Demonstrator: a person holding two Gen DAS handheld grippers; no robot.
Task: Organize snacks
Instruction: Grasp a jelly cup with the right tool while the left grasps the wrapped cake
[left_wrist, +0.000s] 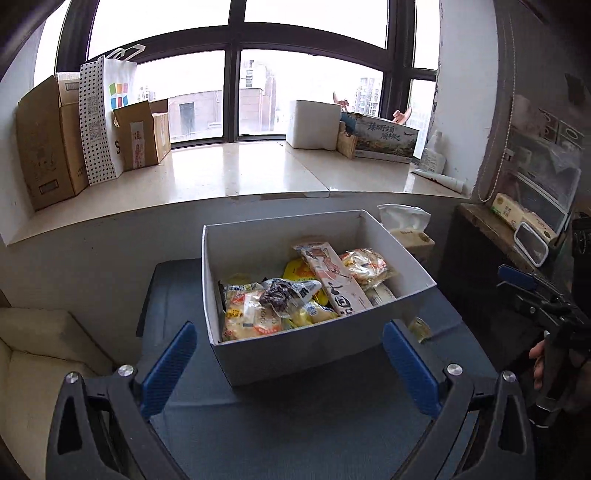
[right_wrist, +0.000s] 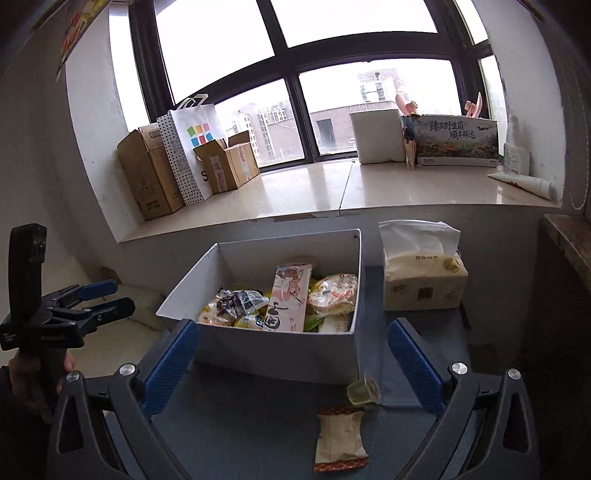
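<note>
A white open box (left_wrist: 314, 354) stands on the blue-grey table (right_wrist: 240, 424), filled with snack packets. Among them are a long pink-and-white packet (left_wrist: 332, 280) (right_wrist: 290, 299) and a clear bag of dark pieces (left_wrist: 284, 295). Two snacks lie loose in front of the box's right corner: a beige packet with orange ends (right_wrist: 340, 437) and a small yellow jelly cup (right_wrist: 364, 391) (left_wrist: 419, 328). My left gripper (left_wrist: 290, 330) is open before the box, holding nothing. My right gripper (right_wrist: 291, 326) is open too, above the loose snacks. Each shows at the other view's edge, with a hand holding it.
A tissue pack (right_wrist: 421, 280) stands right of the box. The stone window sill (left_wrist: 240, 173) behind carries cardboard boxes (left_wrist: 48, 144), a dotted paper bag (left_wrist: 99, 122), a white foam block (right_wrist: 376, 136) and a printed carton (right_wrist: 456, 142). A cream cushion (left_wrist: 44, 354) sits left; a dark shelf (left_wrist: 491, 229) right.
</note>
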